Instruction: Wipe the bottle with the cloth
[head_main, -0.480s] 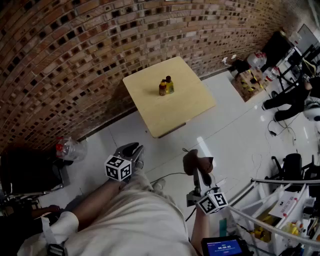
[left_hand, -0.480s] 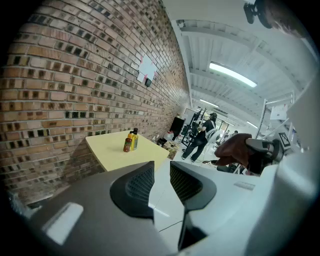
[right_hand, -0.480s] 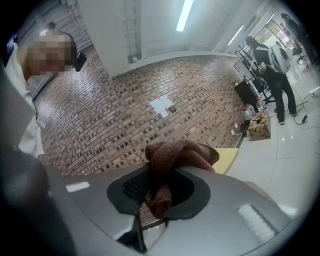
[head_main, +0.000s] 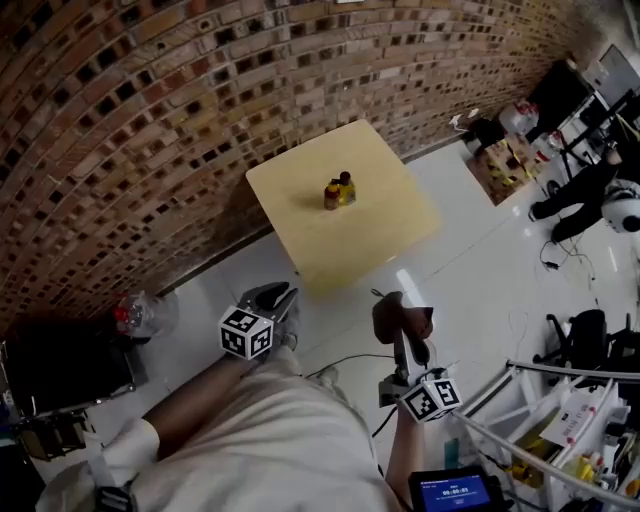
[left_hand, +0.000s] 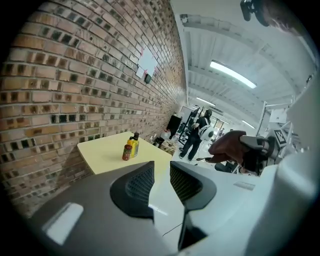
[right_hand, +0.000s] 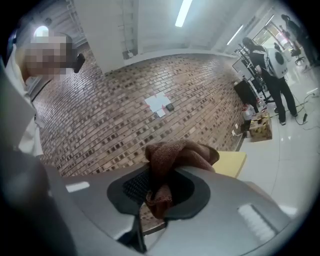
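- Change since half a second ago?
- Little. In the head view the table (head_main: 300, 190) and the two bottles on it sit slightly lower and further right, and both grippers have drifted the same way. I judge that the person is stepping or leaning toward the table, though a turn of the head alone could do it.
- Where are the bottles?
- Upright near the middle of the table: a yellow bottle (head_main: 346, 188) with a dark cap and a smaller red bottle (head_main: 330, 195) just beside it. I cannot tell whether they touch, nor which one is meant for wiping.
- And the cloth?
- The brown cloth (right_hand: 170, 160) is pinched in the right gripper (right_hand: 165, 187), as before. It is bunched above the jaws, and a fold hangs down between them.
- The left gripper?
- The left gripper (left_hand: 161, 172) has its jaws a narrow gap apart, with nothing between them. It points toward the table.
- So how far along is the task?
- Not started, by my reading. Both grippers are held over the white floor (head_main: 470, 270), well apart from the table. The gap has to be closed first. The free left gripper could then steady a bottle while the cloth rubs it.
- Risks?
- The bottles stand so close that grasping one may tip the other.
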